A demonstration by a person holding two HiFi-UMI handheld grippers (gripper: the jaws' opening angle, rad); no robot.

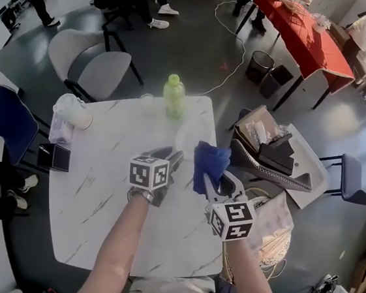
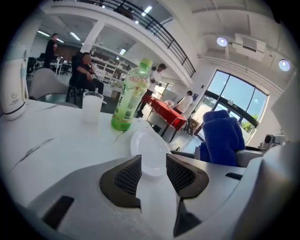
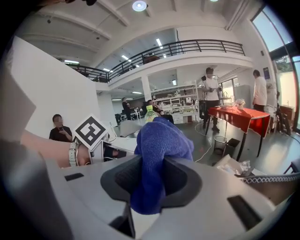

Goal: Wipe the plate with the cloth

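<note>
A clear, pale plate (image 1: pixel 185 136) lies on the white marble table (image 1: pixel 99 192), just in front of a green bottle. In the left gripper view the plate (image 2: pixel 149 150) has its near rim between the tips of my left gripper (image 2: pixel 153 164), whose jaws stand apart and open. My left gripper (image 1: pixel 174 157) points at the plate from the near side. My right gripper (image 1: pixel 211 178) is beside it on the right, shut on a blue cloth (image 1: pixel 208 164). That cloth (image 3: pixel 159 140) bulges up out of the right gripper (image 3: pixel 152 176) and is held above the table, right of the plate.
A green bottle (image 1: pixel 173 95) and a clear cup (image 1: pixel 147 100) stand at the table's far edge. A white jug (image 1: pixel 74 110) and a black box (image 1: pixel 54 157) sit at the left edge. Chairs (image 1: pixel 94 63) surround the table; one on the right (image 1: pixel 267 152) holds bags.
</note>
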